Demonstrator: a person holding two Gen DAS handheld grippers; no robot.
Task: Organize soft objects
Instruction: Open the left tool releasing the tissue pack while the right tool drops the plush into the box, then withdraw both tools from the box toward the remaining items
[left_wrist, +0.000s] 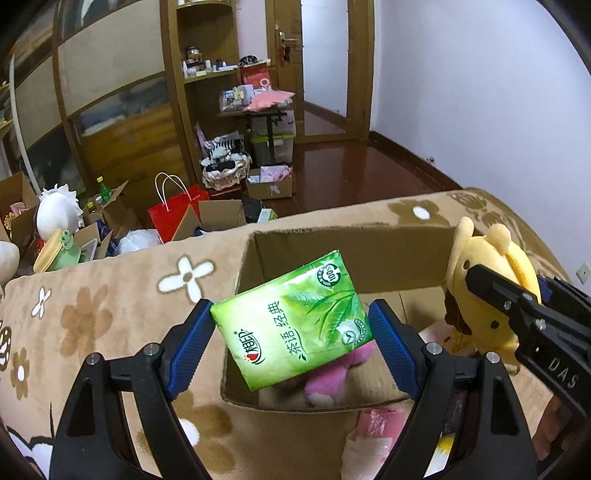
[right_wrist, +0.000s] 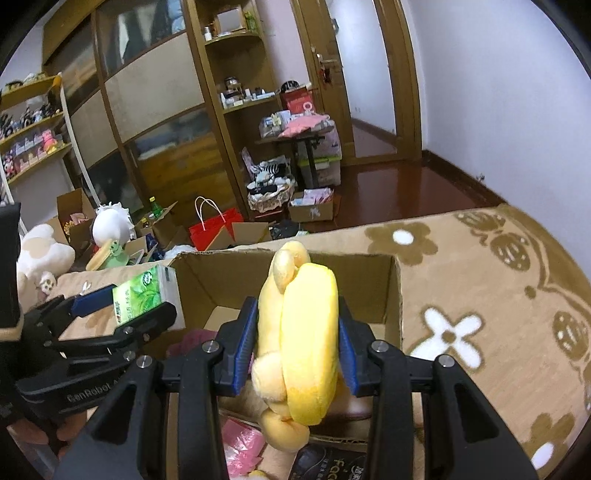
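Observation:
My left gripper (left_wrist: 291, 325) is shut on a green tissue pack (left_wrist: 295, 325), its blue pads pressing on both ends. The pack hangs tilted over the open cardboard box (left_wrist: 351, 254), above a pink plush toy (left_wrist: 332, 380) lying inside. My right gripper (right_wrist: 297, 328) is shut on a yellow plush toy (right_wrist: 303, 332), squeezed between its pads over the same box (right_wrist: 240, 273). The left wrist view shows that yellow plush (left_wrist: 491, 288) at the box's right edge. In the right wrist view the left gripper (right_wrist: 122, 306) and its tissue pack (right_wrist: 144, 295) are at the box's left side.
The box rests on a brown blanket with white flowers (left_wrist: 92, 314). Pink packets (right_wrist: 240, 443) and a dark packet (right_wrist: 325, 461) lie at the box's near side. Beyond the blanket the floor holds a red bag (left_wrist: 173, 214), open cartons and white plush toys (right_wrist: 110, 221).

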